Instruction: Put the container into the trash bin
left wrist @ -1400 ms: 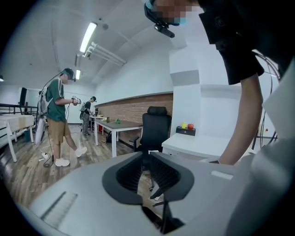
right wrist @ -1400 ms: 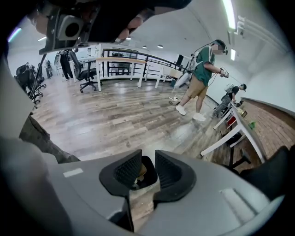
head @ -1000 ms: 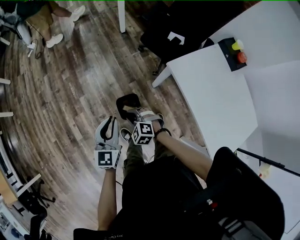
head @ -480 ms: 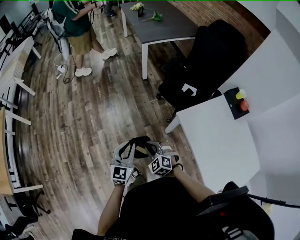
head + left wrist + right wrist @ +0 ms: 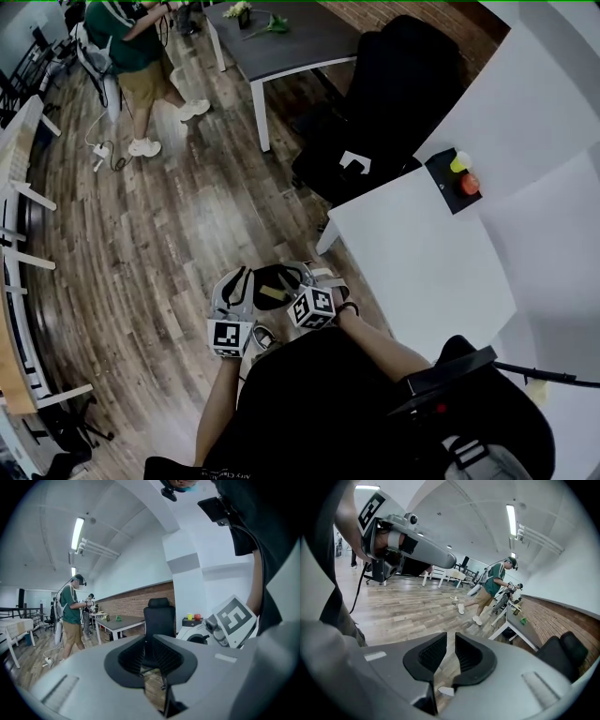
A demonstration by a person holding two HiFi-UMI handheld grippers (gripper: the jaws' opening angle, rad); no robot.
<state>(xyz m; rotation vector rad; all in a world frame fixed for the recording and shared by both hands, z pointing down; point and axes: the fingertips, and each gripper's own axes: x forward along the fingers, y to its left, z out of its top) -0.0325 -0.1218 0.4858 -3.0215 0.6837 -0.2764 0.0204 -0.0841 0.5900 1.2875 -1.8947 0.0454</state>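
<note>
No container and no trash bin shows in any view. In the head view both grippers hover side by side over the wooden floor, just in front of the person's lap. My left gripper (image 5: 247,285) and my right gripper (image 5: 296,279) have their black jaws almost touching each other. In the left gripper view my left gripper (image 5: 150,649) keeps a narrow gap with nothing in it, and a black chair shows through. In the right gripper view my right gripper (image 5: 451,645) also stands narrowly apart and empty, over bare floorboards.
A white table (image 5: 422,253) stands to the right, with a black box (image 5: 452,178) carrying a yellow and a red button. A black office chair (image 5: 394,103) sits beyond it. Farther off are a grey table (image 5: 281,42) and a person in a green shirt (image 5: 131,47).
The two grippers have drawn closer together and now sit side by side. The head view has lifted, bringing the grey table, the chair and the standing person into sight.
</note>
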